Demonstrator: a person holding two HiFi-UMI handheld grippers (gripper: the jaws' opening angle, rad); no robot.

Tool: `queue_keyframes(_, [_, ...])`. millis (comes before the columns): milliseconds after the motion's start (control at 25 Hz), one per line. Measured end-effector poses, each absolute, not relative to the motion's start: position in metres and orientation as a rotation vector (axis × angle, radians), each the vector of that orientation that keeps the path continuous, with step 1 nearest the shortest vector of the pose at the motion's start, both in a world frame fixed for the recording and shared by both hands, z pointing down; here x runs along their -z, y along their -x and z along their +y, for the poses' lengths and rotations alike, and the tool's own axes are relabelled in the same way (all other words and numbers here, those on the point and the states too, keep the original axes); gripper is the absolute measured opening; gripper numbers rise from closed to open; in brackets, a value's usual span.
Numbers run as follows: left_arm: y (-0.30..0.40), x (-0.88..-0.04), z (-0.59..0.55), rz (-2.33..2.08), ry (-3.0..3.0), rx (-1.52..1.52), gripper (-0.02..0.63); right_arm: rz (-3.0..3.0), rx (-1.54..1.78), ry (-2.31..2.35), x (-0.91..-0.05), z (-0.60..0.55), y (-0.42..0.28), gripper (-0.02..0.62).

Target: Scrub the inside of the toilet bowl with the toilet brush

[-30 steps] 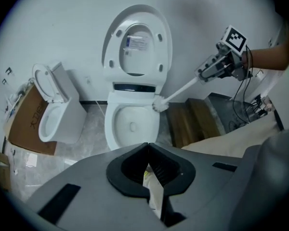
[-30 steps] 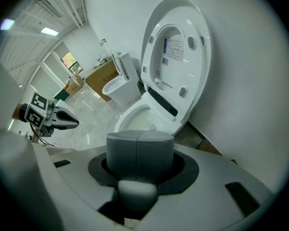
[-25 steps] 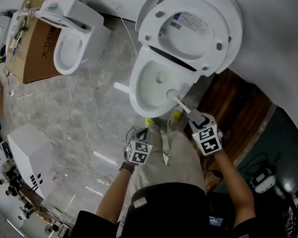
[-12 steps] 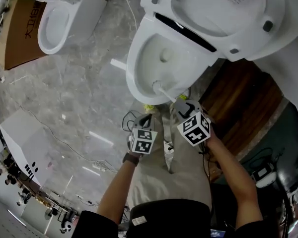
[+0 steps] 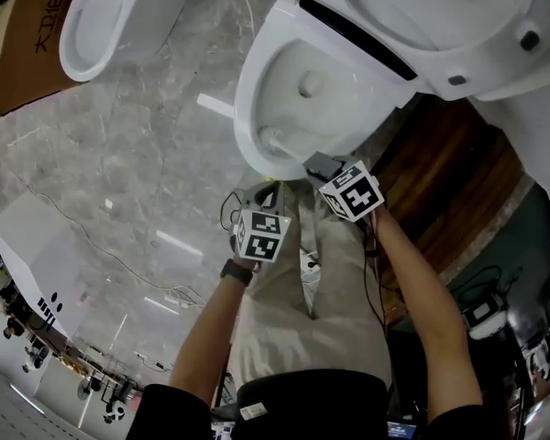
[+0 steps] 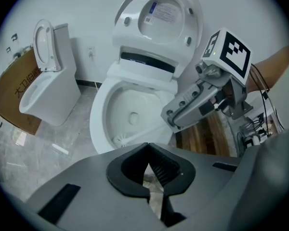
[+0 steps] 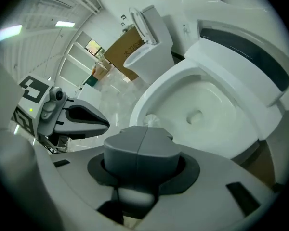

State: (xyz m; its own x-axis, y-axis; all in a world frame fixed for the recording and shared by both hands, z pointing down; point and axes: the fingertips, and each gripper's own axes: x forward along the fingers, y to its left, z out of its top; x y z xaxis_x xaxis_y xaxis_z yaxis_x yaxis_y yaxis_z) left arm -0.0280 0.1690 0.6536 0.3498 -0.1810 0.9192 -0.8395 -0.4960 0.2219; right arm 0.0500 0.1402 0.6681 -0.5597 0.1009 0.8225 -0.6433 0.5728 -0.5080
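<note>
The white toilet bowl (image 5: 257,81) stands with seat and lid (image 5: 440,16) raised. A white toilet brush reaches into it, and its bristle head (image 5: 273,138) lies against the near inner wall, low on the left. My right gripper (image 5: 323,166) is shut on the brush handle just outside the near rim. In the right gripper view the brush head (image 7: 151,121) peeks over that gripper's (image 7: 143,141) shut jaws. My left gripper (image 5: 261,197) hangs below the bowl, shut and holding nothing. In the left gripper view, brush head (image 6: 121,139), bowl (image 6: 103,114) and right gripper (image 6: 169,119) show beyond the left gripper (image 6: 147,150).
A second white toilet (image 5: 110,26) and a cardboard box (image 5: 18,53) stand at the upper left on the grey marble floor (image 5: 137,172). A dark wooden board (image 5: 440,172) lies right of the bowl. Cables (image 5: 82,232) run across the floor. My trousers show below the grippers.
The brush head has swept from the bowl's near right side to its near left wall. My right gripper has moved in towards the rim. The left gripper has barely moved.
</note>
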Motion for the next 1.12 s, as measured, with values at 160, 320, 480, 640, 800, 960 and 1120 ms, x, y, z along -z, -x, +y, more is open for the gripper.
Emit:
queue_keyframes(160, [0.033, -0.651, 0.165, -0.894, -1.912, -1.145, 0.018, -1.932, -1.017, -0.413, -0.666, 0.128, -0.044, 0.172])
queue_keyframes(320, [0.04, -0.651, 0.168, -0.894, -1.913, -1.145, 0.018, -1.967, -1.004, -0.45, -0.665, 0.113, -0.036, 0.172])
queue_keyframes(480, [0.045, -0.652, 0.184, -0.862, -1.899, -1.123, 0.018, -1.991, -0.989, -0.561, -0.663, 0.101, -0.03, 0.152])
queue_keyframes(640, [0.054, -0.654, 0.199, -0.828, -1.899, -1.158, 0.018, -2.013, -0.892, -0.619, -0.658, 0.089, -0.018, 0.15])
queue_keyframes(800, [0.06, -0.651, 0.19, -0.898, -1.826, -1.045, 0.018, -2.02, -0.797, -0.616, -0.656, 0.078, -0.016, 0.152])
queue_keyframes(960, [0.059, -0.648, 0.193, -0.898, -1.827, -1.029, 0.018, -2.025, -0.733, -0.607, -0.655, 0.067, -0.014, 0.153])
queue_keyframes(1120, [0.059, -0.651, 0.199, -0.876, -1.845, -1.075, 0.018, -2.019, -0.65, -0.694, -0.653, 0.049, -0.014, 0.153])
